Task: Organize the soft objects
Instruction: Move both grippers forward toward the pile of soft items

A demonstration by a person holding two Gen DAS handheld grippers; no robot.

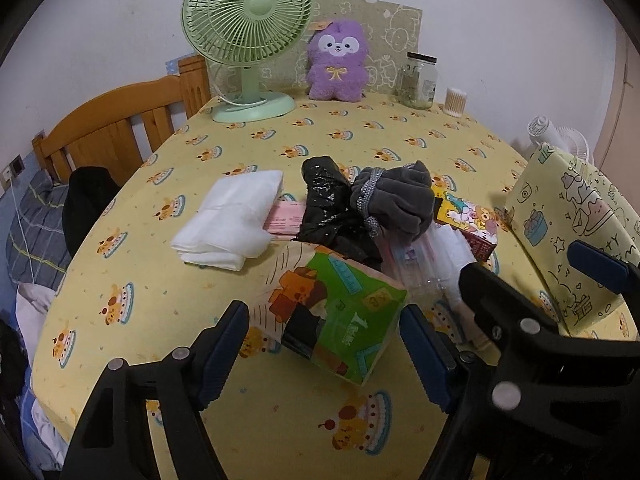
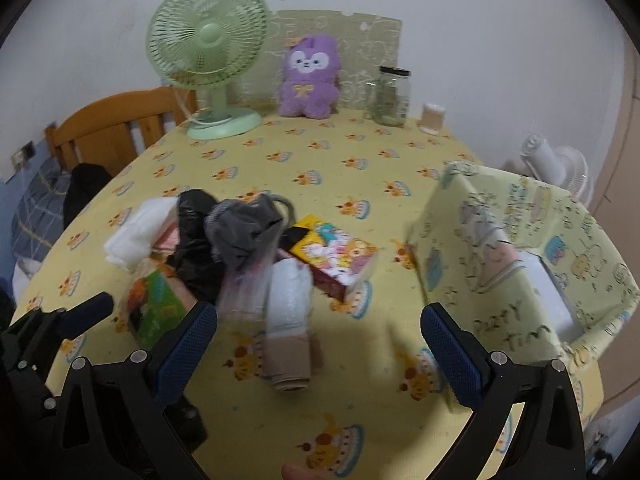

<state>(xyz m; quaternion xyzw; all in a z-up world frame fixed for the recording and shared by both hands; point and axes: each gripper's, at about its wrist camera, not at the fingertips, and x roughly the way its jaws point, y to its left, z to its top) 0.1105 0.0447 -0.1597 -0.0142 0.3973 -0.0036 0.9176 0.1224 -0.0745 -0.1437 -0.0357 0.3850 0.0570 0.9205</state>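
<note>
Left wrist view: the left hand-held gripper point(image 1: 322, 354) stands released, its blue pads wide apart on either side of the green tissue pack point(image 1: 336, 320), which lies on the yellow desk point(image 1: 280, 432) at the near edge of the pile. The pack sits between the fingers but does not look gripped. Just behind it a black plastic bag point(image 1: 332, 216) and a grey fabric bundle point(image 1: 396, 200) rest against each other, with a folded white cloth point(image 1: 232, 220) to the left. If the jaws close here, they could snag the clear wrapping beside the pack, or drag the bag and topple the heap. The right hand-held gripper point(image 1: 548, 280) crowds in close on the right, so the two tools could knock together.

Right wrist view: the right hand-held gripper point(image 2: 320, 344) is also released and empty. A rolled white and beige bundle point(image 2: 290, 332) lies between its fingers, slightly left of centre. The patterned storage box point(image 2: 520, 264) stands open to the right, just beside the right finger; a careless swing could clip its thin wall and tip it. Motion blur hides whether the pad already touches it.
</note>
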